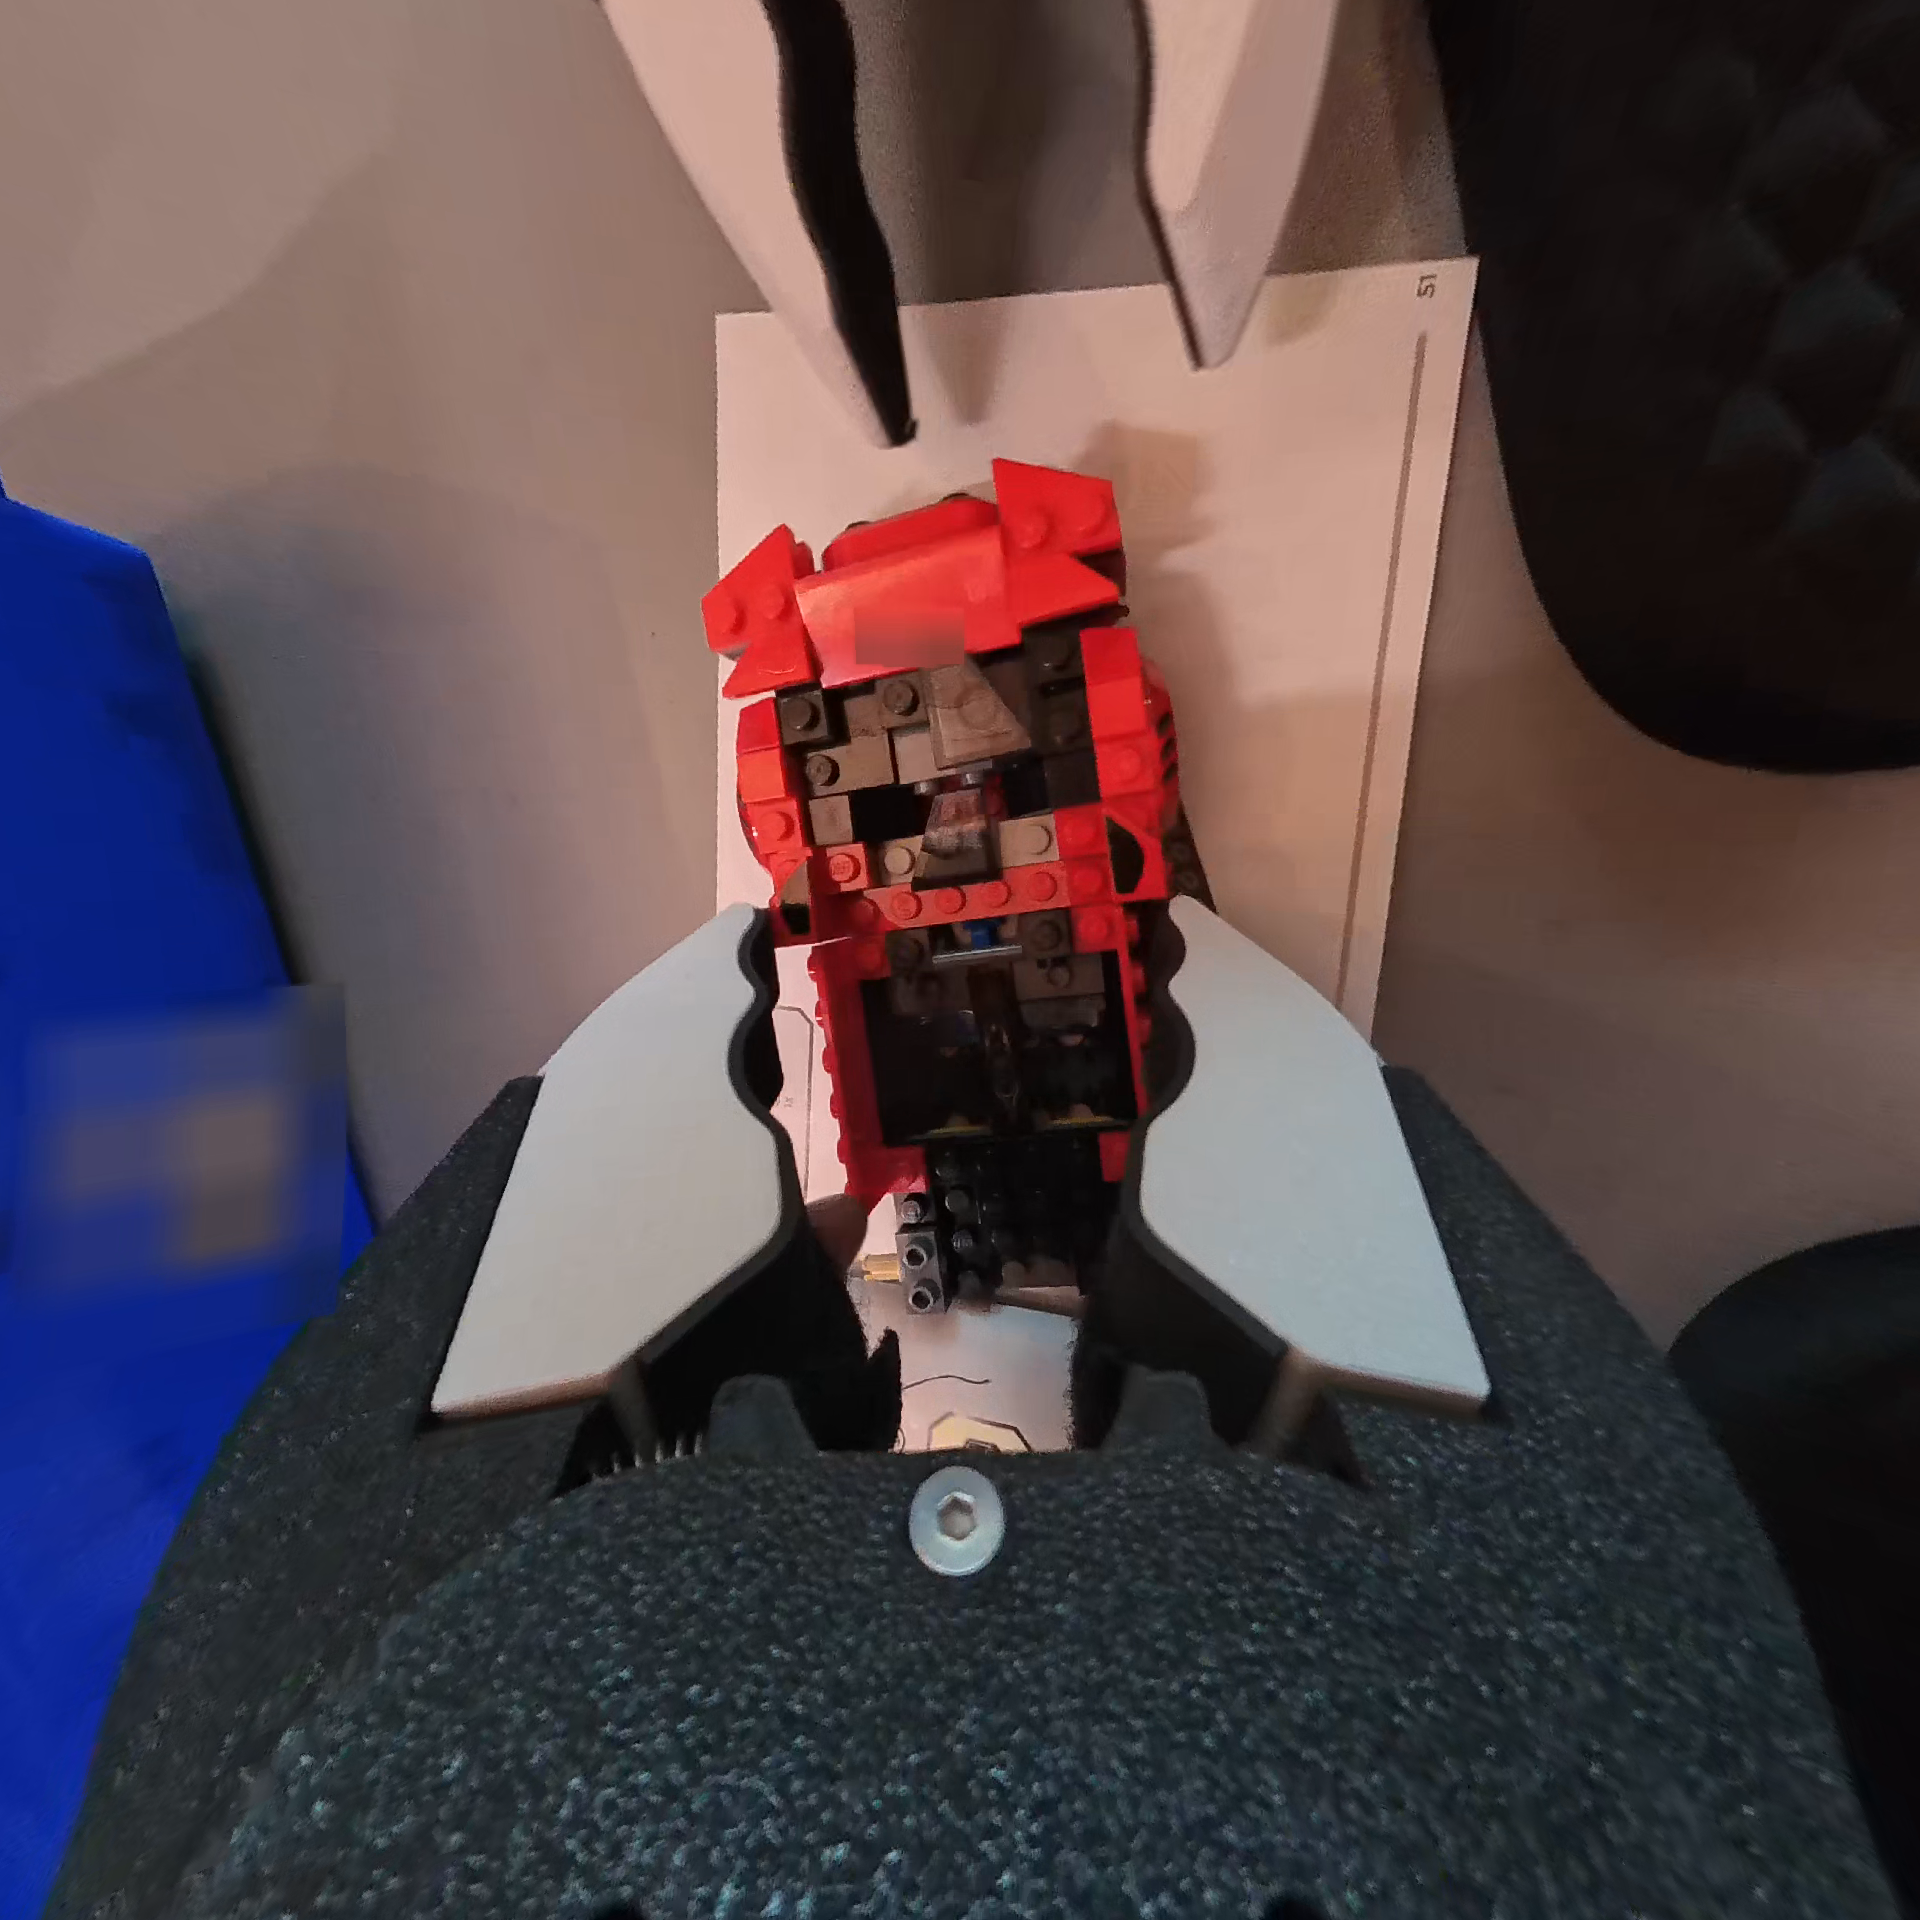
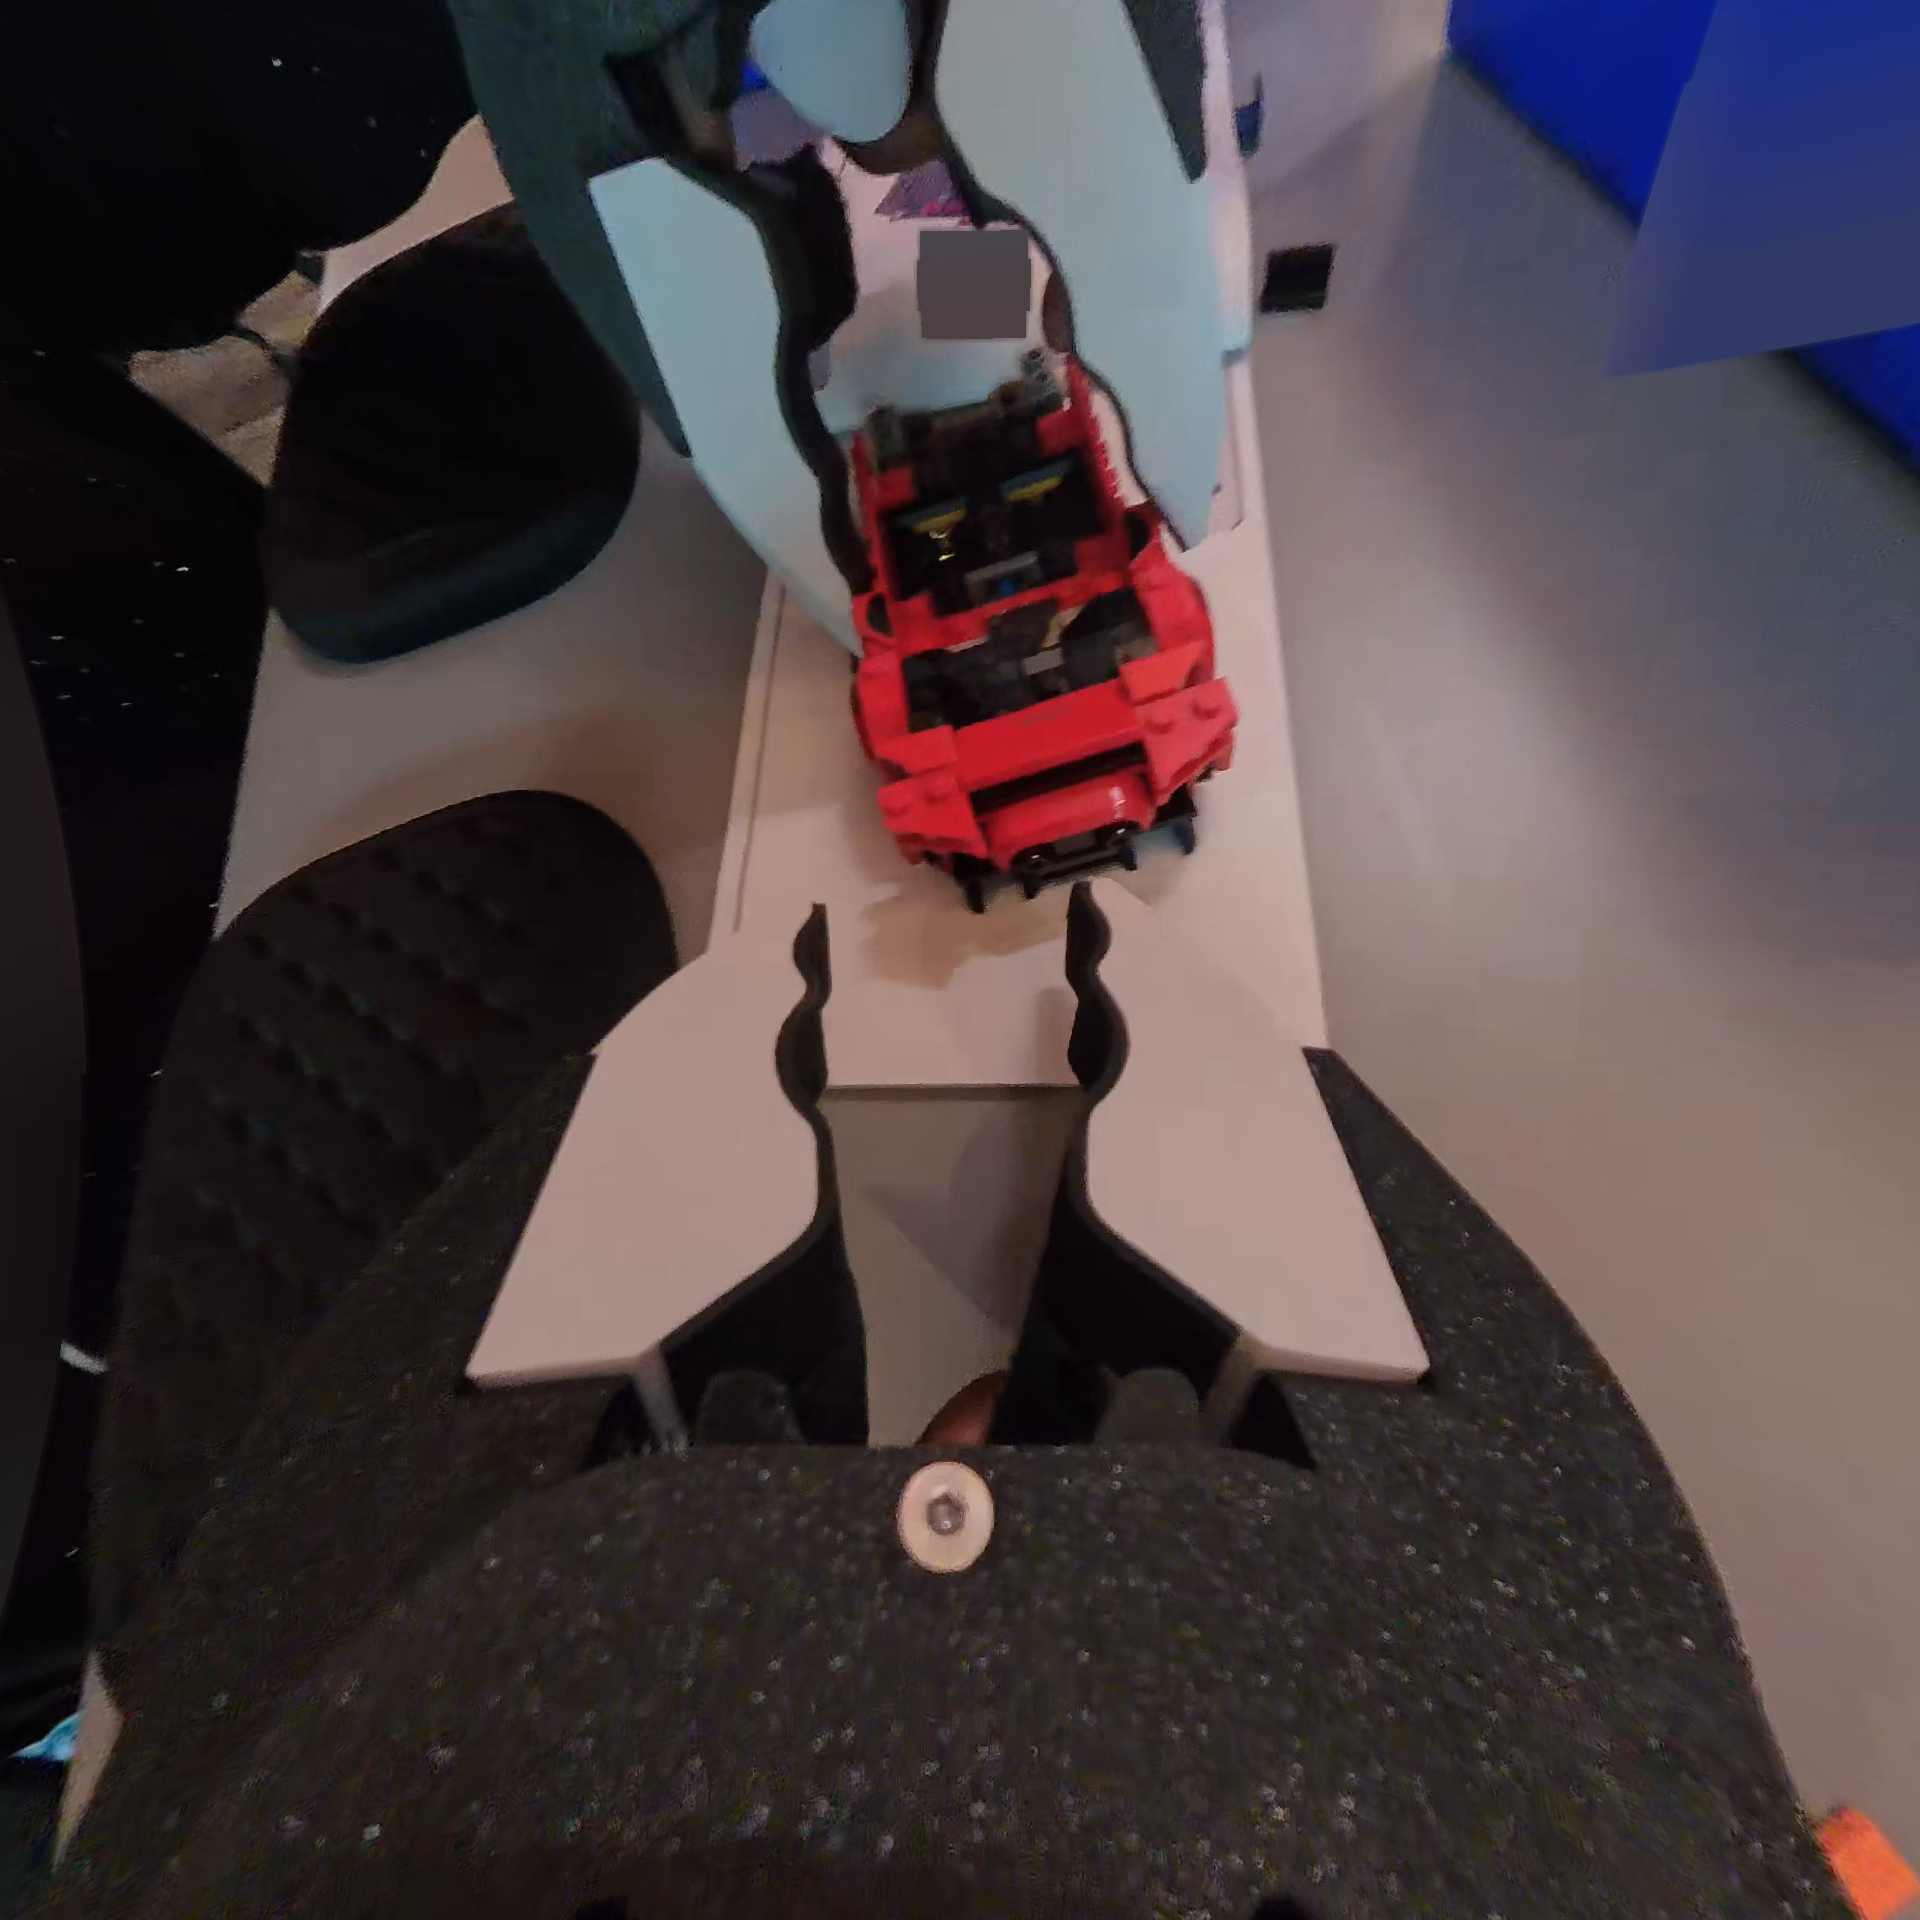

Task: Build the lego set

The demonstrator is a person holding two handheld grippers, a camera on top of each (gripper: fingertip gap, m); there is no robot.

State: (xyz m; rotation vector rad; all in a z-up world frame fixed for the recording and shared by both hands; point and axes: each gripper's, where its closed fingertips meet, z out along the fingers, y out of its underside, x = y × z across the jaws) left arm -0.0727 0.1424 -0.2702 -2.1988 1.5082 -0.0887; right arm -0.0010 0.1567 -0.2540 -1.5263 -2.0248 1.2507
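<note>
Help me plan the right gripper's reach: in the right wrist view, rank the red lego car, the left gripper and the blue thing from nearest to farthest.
1. red lego car, just ahead.
2. left gripper, clamping its far end.
3. blue thing, far right.

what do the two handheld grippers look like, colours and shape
Both look alike. The left gripper and the right gripper each have a rough, speckled black body with a silver hex screw at its centre. Two flat, pale grey fingers taper forward, each lined inside with a wavy black pad. No cables or sleeves show.
</note>
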